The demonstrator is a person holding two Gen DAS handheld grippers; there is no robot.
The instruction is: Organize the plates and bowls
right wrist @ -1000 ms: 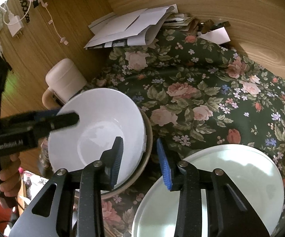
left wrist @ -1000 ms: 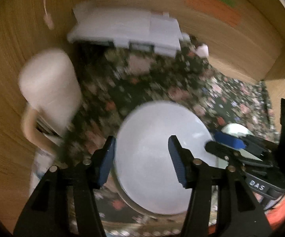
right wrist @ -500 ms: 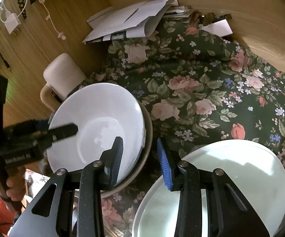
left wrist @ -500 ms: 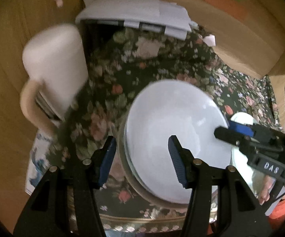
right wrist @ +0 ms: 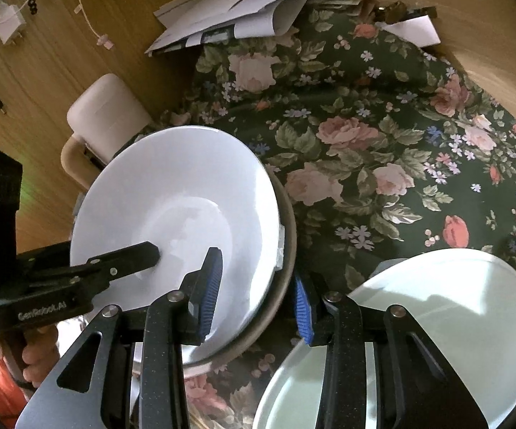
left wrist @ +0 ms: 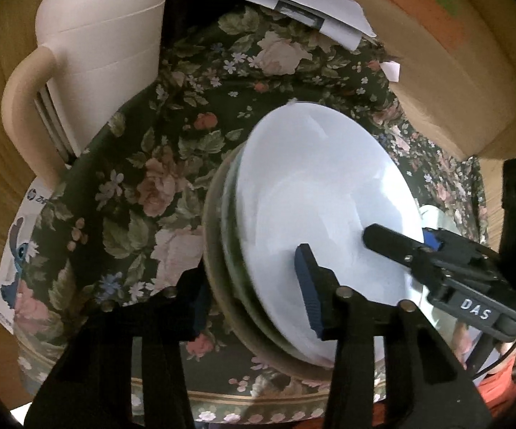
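Note:
A white bowl (left wrist: 322,196) sits nested on top of a stack of bowls; a tan bowl rim (left wrist: 218,268) shows under it. The stack stands on a dark floral cloth (left wrist: 143,164). My left gripper (left wrist: 254,296) is open and straddles the stack's near rim, one finger inside the white bowl, one outside. My right gripper (right wrist: 258,296) is open and straddles the opposite rim of the same stack (right wrist: 179,214) in the same way. A pale green plate (right wrist: 436,321) lies at the lower right of the right wrist view.
A cream jug with a handle (left wrist: 90,43) stands left of the stack, also in the right wrist view (right wrist: 104,114). Papers (right wrist: 243,10) lie at the back against the wooden wall (right wrist: 43,68). A cartoon card (left wrist: 15,250) lies at the cloth's left edge.
My left gripper has dropped closer and slid over the bowl stack's rim, so its left finger is now outside the rim. The right gripper has edged forward onto the opposite rim.

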